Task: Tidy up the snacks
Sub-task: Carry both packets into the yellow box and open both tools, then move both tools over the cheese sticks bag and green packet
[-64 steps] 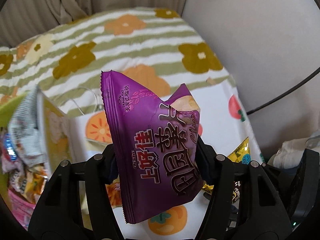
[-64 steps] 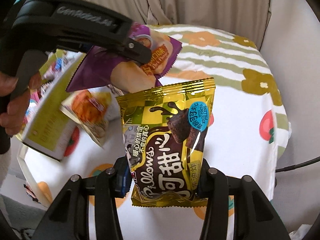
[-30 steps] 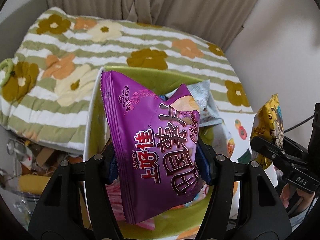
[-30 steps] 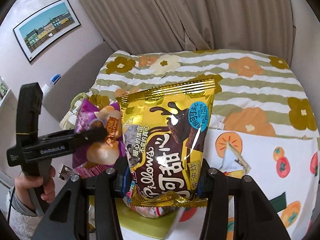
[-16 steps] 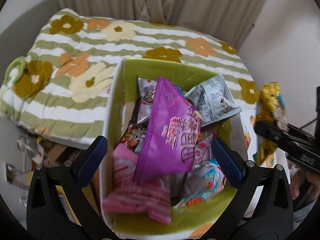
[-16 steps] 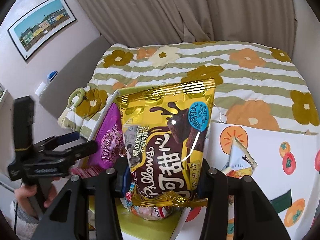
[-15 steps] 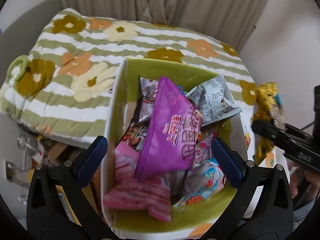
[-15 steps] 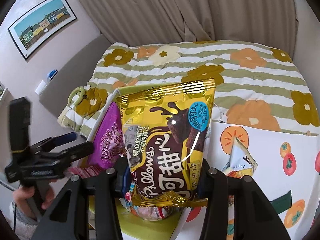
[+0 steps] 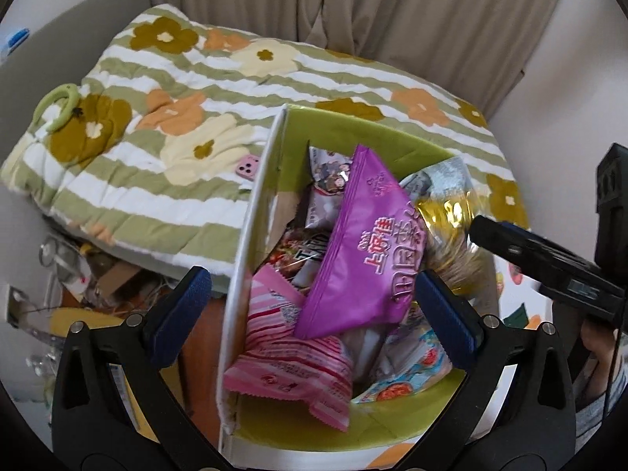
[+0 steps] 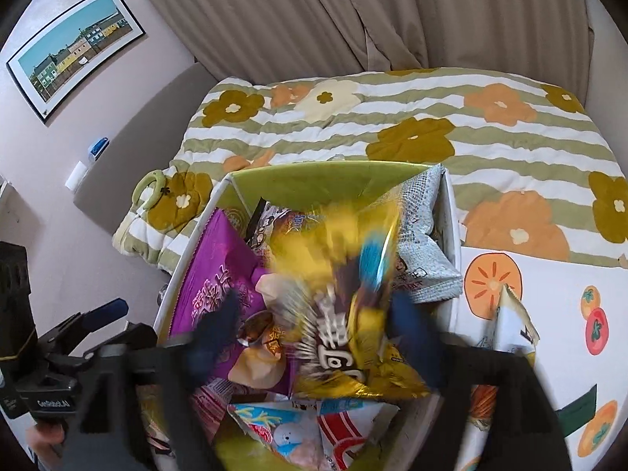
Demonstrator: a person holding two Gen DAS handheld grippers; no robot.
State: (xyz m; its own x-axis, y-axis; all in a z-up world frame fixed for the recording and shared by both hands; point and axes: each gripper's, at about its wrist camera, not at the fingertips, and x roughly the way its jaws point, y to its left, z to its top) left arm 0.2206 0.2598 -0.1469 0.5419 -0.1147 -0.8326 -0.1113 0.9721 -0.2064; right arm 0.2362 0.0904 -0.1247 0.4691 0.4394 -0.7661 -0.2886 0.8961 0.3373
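Note:
A green-lined box [image 9: 365,125] holds several snack packets. The purple packet [image 9: 365,247] lies on top of them, also in the right wrist view [image 10: 212,282]. My left gripper [image 9: 318,310] is open and empty above the box. My right gripper [image 10: 318,337] is open, its fingers blurred, and the yellow chocolate packet [image 10: 345,282] drops loose between them into the box [image 10: 325,184]. That packet shows as gold foil in the left wrist view [image 9: 447,216], beside the right gripper's body [image 9: 541,263].
A flowered striped quilt [image 9: 188,125] lies behind the box, with a pink phone [image 9: 246,166] and a green ring [image 9: 59,102] on it. A white fruit-print cloth [image 10: 549,314] at right carries a cheese packet [image 10: 510,325]. Clutter lies on the floor [image 9: 90,274] at left.
My left gripper opened and dropped the purple packet into the box. Just now my right gripper opened and the yellow packet is falling into the box.

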